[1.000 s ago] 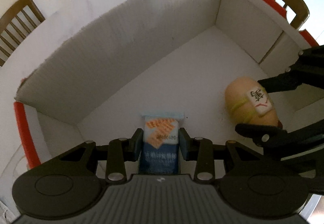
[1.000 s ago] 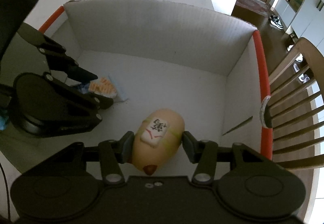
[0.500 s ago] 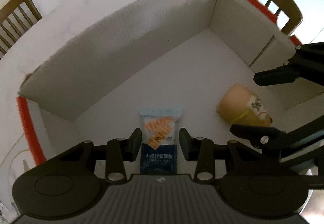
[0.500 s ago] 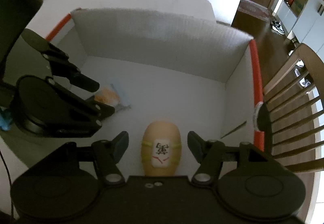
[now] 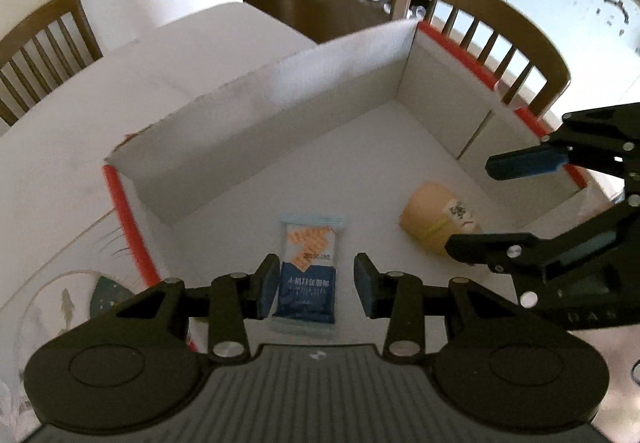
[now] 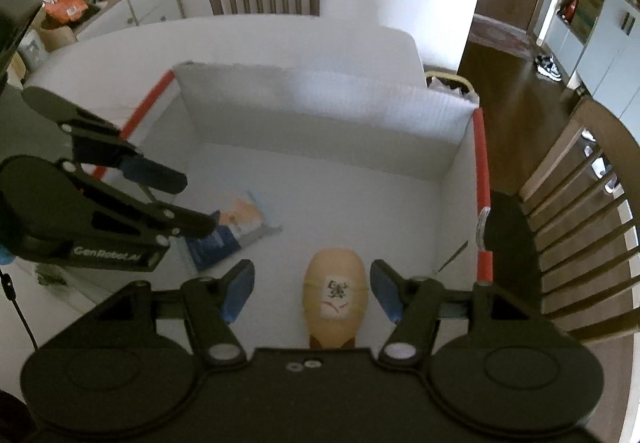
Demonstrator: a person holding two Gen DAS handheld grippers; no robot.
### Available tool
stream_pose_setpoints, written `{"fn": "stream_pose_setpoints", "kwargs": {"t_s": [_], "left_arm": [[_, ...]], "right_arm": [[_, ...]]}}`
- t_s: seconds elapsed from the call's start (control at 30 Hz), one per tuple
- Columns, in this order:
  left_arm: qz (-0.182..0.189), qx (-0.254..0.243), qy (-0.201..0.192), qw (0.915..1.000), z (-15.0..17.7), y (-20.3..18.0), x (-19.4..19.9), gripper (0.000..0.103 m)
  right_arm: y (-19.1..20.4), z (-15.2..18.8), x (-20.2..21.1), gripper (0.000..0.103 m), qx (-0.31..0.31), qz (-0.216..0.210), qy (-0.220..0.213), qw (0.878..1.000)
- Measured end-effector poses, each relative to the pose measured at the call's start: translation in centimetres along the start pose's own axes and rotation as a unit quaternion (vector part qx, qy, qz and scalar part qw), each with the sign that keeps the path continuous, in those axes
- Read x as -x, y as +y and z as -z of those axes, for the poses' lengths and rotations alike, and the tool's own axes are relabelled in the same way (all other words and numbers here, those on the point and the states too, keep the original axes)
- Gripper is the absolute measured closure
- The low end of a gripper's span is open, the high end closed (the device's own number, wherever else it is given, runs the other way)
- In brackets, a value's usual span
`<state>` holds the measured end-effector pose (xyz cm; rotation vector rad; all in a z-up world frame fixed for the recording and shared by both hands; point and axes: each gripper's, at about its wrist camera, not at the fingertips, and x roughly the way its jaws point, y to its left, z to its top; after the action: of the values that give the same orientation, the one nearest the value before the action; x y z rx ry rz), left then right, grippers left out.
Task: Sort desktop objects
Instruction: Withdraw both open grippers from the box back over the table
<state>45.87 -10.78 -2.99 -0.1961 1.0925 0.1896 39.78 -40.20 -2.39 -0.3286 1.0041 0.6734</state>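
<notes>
— Are they holding anything?
— No. The left gripper (image 5: 316, 283) is spread over the snack packet (image 5: 307, 275); the right gripper (image 6: 312, 289) gapes around the peach-coloured toy (image 6: 335, 299). Both lie loose in the white box (image 6: 320, 115).
— So what's left?
— Nothing else I can see to sort.

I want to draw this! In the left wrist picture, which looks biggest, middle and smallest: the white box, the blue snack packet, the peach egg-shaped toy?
1. white box, by far the biggest.
2. blue snack packet.
3. peach egg-shaped toy, partly hidden by the right gripper, so its place below the packet is unsure.
</notes>
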Motion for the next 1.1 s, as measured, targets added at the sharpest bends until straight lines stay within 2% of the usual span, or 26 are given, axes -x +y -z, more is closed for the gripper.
{"fn": "stream_pose_setpoints", "kwargs": {"t_s": [0.1, 0.57, 0.8, 0.9, 0.93, 1.0, 1.1], "left_arm": [[0.005, 0.001, -0.017, 0.9998, -1.2, -0.2, 1.4, 0.064], [0.029, -0.003, -0.082, 0.9962, 3.0, -0.4, 7.7, 0.064], [0.029, 0.004, -0.097, 0.9948, 5.8, 0.4, 9.8, 0.064], [0.016, 0.002, -0.104, 0.9945, 7.1, 0.8, 10.5, 0.064], [0.013, 0.002, -0.107, 0.9942, 7.5, 1.0, 10.7, 0.062], [0.01, -0.001, -0.116, 0.9932, 8.5, 1.4, 11.4, 0.051], [0.009, 0.001, -0.125, 0.9921, 9.9, 2.0, 12.1, 0.049]], "right_arm": [[0.8, -0.1, 1.3, 0.039, -0.003, -0.003, -0.012, 1.0], [4.5, 1.8, 5.5, 0.039, -0.033, 0.007, -0.044, 0.998], [6.8, 2.8, 6.5, 0.039, -0.048, 0.019, -0.068, 0.996], [8.1, 3.2, 6.8, 0.039, -0.046, 0.032, -0.078, 0.995], [8.7, 3.4, 6.9, 0.039, -0.045, 0.037, -0.082, 0.995], [9.5, 3.6, 7.0, 0.039, -0.044, 0.04, -0.088, 0.994], [10.7, 3.8, 7.2, 0.039, -0.05, 0.042, -0.096, 0.993]]}}
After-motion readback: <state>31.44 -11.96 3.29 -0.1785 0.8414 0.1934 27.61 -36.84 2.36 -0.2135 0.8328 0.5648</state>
